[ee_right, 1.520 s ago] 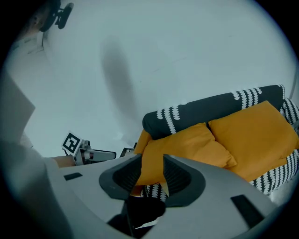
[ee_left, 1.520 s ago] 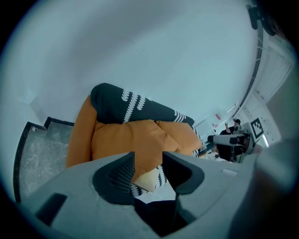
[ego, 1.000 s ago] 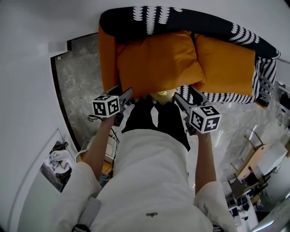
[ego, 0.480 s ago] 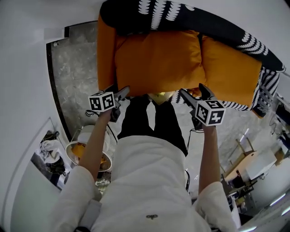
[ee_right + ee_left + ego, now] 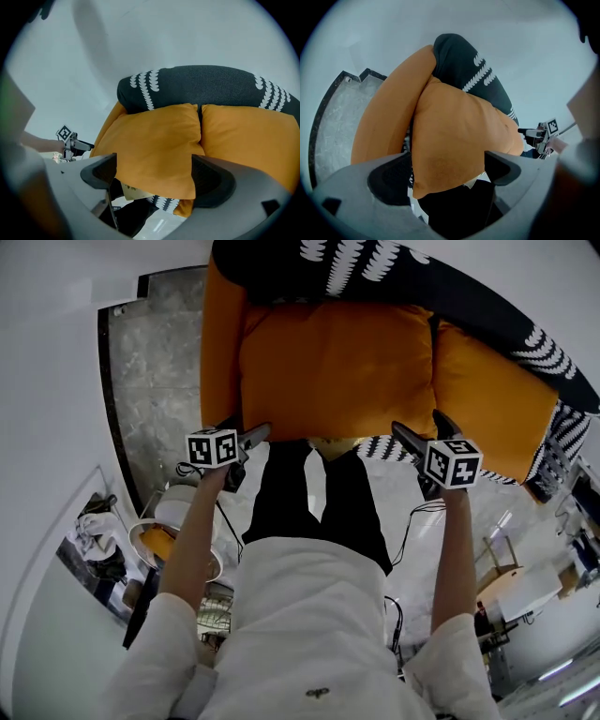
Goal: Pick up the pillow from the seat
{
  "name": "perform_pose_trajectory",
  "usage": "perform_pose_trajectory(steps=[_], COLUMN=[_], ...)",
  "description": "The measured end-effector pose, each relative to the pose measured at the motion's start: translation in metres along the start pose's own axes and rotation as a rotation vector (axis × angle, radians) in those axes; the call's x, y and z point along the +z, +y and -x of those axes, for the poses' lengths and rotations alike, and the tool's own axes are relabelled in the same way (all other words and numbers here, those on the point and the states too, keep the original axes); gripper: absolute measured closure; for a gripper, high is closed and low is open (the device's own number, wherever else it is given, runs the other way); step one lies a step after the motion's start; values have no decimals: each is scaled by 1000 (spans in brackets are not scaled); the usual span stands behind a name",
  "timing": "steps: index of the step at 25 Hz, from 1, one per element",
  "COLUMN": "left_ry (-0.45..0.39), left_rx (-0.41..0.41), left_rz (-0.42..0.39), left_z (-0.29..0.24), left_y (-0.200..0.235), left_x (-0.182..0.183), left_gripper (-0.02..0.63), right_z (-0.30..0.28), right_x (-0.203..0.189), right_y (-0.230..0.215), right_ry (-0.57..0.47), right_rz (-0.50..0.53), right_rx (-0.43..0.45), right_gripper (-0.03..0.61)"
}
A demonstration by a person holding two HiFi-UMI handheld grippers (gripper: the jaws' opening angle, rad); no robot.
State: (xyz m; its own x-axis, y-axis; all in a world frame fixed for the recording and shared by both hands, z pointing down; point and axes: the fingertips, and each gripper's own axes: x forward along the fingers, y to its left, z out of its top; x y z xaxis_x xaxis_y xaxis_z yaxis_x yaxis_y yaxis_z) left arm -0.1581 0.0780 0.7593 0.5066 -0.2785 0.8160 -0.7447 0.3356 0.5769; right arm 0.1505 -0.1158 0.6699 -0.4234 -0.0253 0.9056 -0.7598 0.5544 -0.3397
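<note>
The approach is in hand. The square orange fabric pillow [image 5: 333, 371] lies on the black, white-patterned upholstered seat [image 5: 272, 273], beside a second orange cushion [image 5: 487, 395]. The left gripper [image 5: 248, 431] and right gripper [image 5: 419, 426] have just been opening. Both stand wide, each framing a near corner of the pillow (pads not pressing). The next move, I judge, calls for pushing in, closing on both corners, then lifting.

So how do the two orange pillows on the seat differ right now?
The left pillow sits framed by both grippers: the left gripper and right gripper, jaws just opened wide, each face a near corner without gripping it. The right pillow has no gripper at it. The left pillow looks wider than the right pillow. Both are orange and lie touching.
</note>
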Motion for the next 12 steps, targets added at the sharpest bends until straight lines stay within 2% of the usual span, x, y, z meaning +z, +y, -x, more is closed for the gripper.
perform_pose_trajectory(steps=[2,7,12], left_ry=[9,20,38], left_rx=[-1,-60,-53], left_rz=[7,52,63], left_z=[-3,-20,-28], left_y=[4,3,12], left_x=[-3,-2,-8], left_gripper=[126,92,83], right_z=[-5,-24,-34], right_x=[-2,-4,-12], right_y=[-12,-37,-52], right_ry=[12,73,121], right_rz=[-2,-25,-50], right_rx=[-2,27,51], right_gripper=[135,129,126])
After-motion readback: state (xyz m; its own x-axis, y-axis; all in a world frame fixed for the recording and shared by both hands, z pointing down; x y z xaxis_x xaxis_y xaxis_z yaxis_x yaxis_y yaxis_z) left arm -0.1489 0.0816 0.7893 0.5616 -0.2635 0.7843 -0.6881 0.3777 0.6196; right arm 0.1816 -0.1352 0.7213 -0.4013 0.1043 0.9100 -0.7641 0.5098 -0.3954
